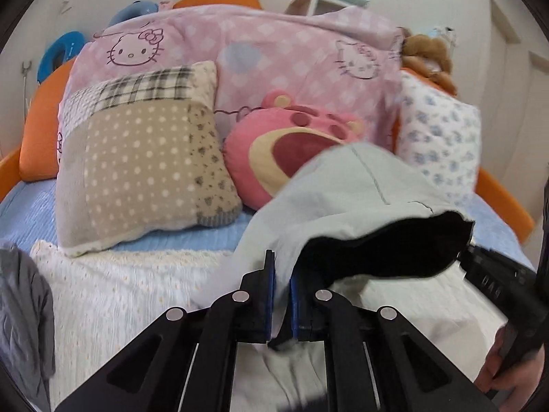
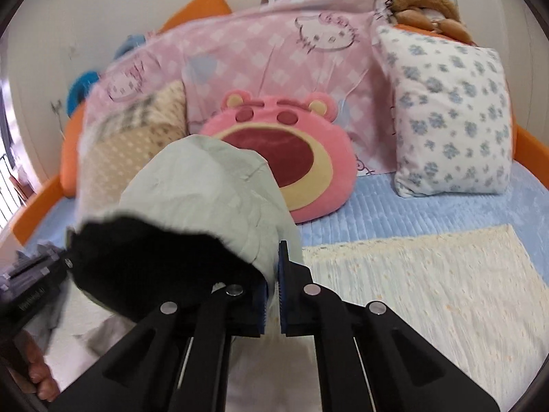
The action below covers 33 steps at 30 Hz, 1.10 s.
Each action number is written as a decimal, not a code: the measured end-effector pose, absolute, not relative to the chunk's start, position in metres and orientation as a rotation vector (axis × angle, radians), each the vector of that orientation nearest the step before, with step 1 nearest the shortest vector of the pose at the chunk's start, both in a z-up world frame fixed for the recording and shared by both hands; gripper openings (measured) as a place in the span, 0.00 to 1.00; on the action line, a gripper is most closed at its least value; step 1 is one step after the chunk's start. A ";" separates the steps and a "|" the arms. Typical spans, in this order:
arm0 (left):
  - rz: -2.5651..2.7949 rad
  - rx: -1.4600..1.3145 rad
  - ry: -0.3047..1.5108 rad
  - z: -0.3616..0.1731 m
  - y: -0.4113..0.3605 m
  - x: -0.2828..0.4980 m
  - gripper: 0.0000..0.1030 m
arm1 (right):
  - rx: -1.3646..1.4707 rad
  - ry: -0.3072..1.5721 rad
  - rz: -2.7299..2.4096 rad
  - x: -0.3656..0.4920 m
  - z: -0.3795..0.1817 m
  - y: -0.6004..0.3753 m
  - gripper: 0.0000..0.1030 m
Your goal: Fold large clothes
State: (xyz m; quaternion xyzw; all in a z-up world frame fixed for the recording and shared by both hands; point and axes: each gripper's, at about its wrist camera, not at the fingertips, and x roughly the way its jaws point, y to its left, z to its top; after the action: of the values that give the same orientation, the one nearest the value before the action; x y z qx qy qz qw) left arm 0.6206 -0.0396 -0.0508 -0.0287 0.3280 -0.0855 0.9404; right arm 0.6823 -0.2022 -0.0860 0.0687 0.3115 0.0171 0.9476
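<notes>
Left gripper (image 1: 282,276): jaws clamped on a fold of the garment (image 1: 343,199), pale grey-green cloth pinched between the blue pads. Right gripper (image 2: 273,271): jaws likewise clamped on the garment's edge, cloth running down between the pads. No earlier view, so only the grip is recorded.

Garment: held off the bed (image 2: 429,213) between both grippers, hanging in front of the cameras over the bed's near half. It bulges upward, and a dark opening (image 1: 387,243) shows at the end held between the two grippers. Lower part of the cloth trails down onto the cream mat (image 2: 429,292) that lies on the blue bed cover.

At the head of the bed: patchwork pillow (image 1: 144,168) toward the left corner, pink bear cushion (image 2: 284,154) at the middle, floral pillow (image 2: 449,120) toward the right corner, all leaning on a pink blanket (image 1: 274,44). Brown plush (image 2: 425,3) sits above the floral pillow. Grey cloth (image 1: 24,319) lies at the mat's left edge.

A hand (image 1: 514,370) grips the right gripper's handle, seen in the left view's lower right corner.
</notes>
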 end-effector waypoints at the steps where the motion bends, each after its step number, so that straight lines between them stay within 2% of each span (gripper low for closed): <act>1: -0.192 -0.067 0.669 -0.047 -0.038 0.602 0.12 | 0.161 0.638 0.072 0.662 -0.076 -0.210 0.05; 6: -0.246 -0.018 0.619 -0.031 -0.029 0.529 0.12 | 0.138 0.565 0.093 0.581 -0.037 -0.223 0.05; 10: -0.311 -0.113 0.625 -0.038 -0.015 0.466 0.12 | 0.125 0.492 0.129 0.510 -0.032 -0.222 0.05; 17: -0.315 -0.230 0.689 -0.095 0.003 0.407 0.12 | 0.148 0.565 0.174 0.424 -0.100 -0.200 0.05; 27: -0.278 -0.364 0.819 -0.182 0.026 0.376 0.13 | 0.195 0.799 0.159 0.397 -0.210 -0.168 0.06; 32: -0.248 -0.348 0.861 -0.214 0.023 0.376 0.14 | 0.128 0.819 0.105 0.396 -0.224 -0.157 0.06; 33: -0.244 -0.340 0.858 -0.215 0.022 0.375 0.14 | 0.102 0.821 0.099 0.396 -0.224 -0.153 0.08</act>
State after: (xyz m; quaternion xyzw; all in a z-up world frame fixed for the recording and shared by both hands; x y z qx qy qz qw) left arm 0.3750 0.0218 -0.2146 -0.1636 0.4130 -0.1174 0.8882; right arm 0.3955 -0.1532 -0.2239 0.0496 0.3987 0.0483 0.9145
